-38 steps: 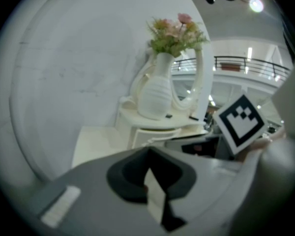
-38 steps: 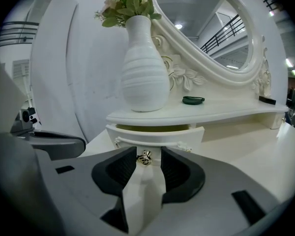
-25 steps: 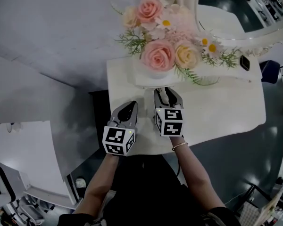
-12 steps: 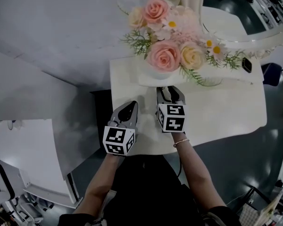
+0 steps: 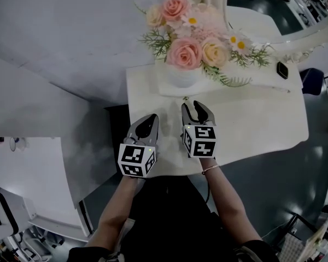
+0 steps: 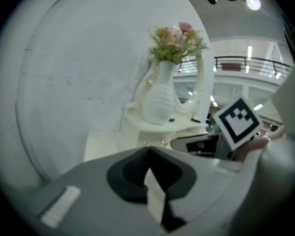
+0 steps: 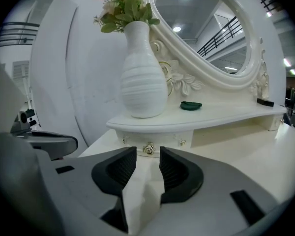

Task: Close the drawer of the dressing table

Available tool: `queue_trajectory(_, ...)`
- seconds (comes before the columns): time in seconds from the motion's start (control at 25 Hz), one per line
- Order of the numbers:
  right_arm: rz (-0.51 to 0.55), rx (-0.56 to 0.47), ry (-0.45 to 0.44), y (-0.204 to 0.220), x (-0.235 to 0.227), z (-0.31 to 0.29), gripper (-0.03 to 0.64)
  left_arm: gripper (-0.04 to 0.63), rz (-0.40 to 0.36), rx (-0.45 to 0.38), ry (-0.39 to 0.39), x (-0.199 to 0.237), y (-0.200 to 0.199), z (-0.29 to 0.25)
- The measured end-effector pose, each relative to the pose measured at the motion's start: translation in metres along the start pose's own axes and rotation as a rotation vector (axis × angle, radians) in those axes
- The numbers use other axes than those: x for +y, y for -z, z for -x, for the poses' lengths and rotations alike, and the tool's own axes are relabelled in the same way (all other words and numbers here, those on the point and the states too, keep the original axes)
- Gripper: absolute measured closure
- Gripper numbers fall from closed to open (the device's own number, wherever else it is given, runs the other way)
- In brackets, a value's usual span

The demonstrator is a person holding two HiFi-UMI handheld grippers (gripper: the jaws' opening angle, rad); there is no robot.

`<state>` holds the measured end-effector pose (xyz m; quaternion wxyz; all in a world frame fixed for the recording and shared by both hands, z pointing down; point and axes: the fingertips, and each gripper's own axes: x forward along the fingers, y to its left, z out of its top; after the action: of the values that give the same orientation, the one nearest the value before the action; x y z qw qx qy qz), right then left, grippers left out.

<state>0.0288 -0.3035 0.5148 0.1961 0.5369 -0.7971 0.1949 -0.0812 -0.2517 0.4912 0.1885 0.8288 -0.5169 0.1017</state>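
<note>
Scene: a person stands at a white dressing table (image 5: 262, 119), seen from above, with 2 grippers held over its near left part.
Left gripper (image 6: 148, 152): its jaws are pressed together with nothing between them. It hovers above the table's front left edge, just beside the right gripper.
Right gripper (image 7: 148, 165): its jaws stand a narrow gap apart and hold nothing. It points straight at the drawer.
Drawer (image 7: 160, 140): a small one set into the front of the raised shelf (image 7: 221, 116), directly under the vase. Its front looks flush with the shelf's face (shut, as far as the right gripper view shows).
Knob (image 7: 148, 150): a metal knob at the drawer's middle. It lines up with the gap in the right gripper's jaws, just beyond their tips and apart from them.
Vase (image 7: 143, 85): white and ribbed, upright on the shelf's left end.
Flowers (image 5: 186, 52): pink and cream roses with small daisies and green sprigs, standing in the vase.
Mirror (image 7: 206, 28): oval with a carved white frame, behind the shelf and to the right of the vase.
Green object (image 7: 191, 105): small and flat, lying on the shelf right of the vase.
Bracelet (image 5: 208, 169): a thin band on the person's right wrist.
</note>
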Motion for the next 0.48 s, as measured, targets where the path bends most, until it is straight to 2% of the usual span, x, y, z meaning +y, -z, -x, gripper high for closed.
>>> queue_trajectory(0.48,-0.029,-0.05,0.019,0.007,0.009,0.057,0.522,0.588,-0.038,-0.019,0.024,-0.014,-0.003,0.017)
